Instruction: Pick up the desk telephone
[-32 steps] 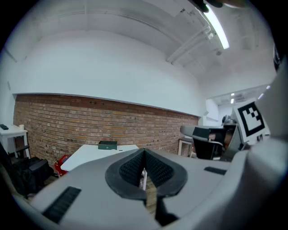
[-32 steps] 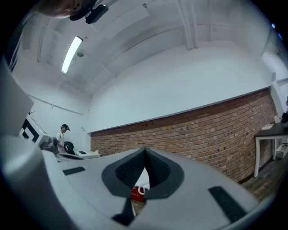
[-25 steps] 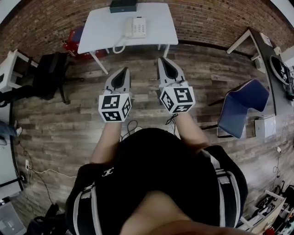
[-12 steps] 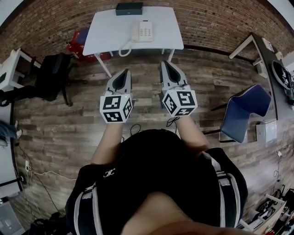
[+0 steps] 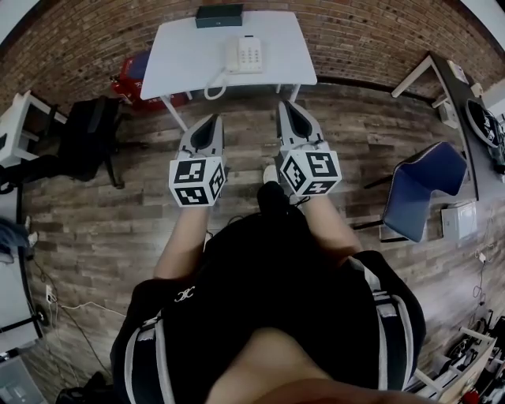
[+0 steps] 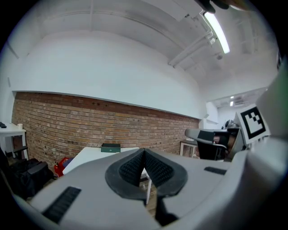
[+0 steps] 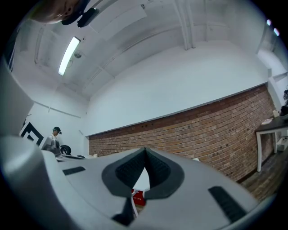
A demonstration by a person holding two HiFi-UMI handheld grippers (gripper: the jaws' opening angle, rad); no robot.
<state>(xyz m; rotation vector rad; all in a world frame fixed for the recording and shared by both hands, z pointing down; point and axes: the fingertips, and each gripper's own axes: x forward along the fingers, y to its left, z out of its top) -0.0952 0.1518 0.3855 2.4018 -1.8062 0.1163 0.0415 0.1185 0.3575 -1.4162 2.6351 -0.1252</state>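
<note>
Both clenched, nothing btwn the jaws: left hand-held gripper (image 5: 212, 122) & right hand-held gripper (image 5: 286, 109) hang over the wood-plank floor (image 5: 118, 213), short of the white rectangular table (image 5: 181, 55). White plastic desk telephone (image 5: 245, 54) sits mid-table, toward the far edge, just in front of a dark green box (image 5: 219, 15)

Risks as we judge them:
- jaws must part before contact, else we'd just shove the phone back into the box
- white handset (image 5: 232, 55) lies loose on its cradle, so a tilted lift prob drops it
- coiled white cord (image 5: 213, 85) droops over the near edge & could snag

Phone's long axis runs near-to-far from us; keypad faces up on the right side, handset lies along the left, parallel to that axis
</note>
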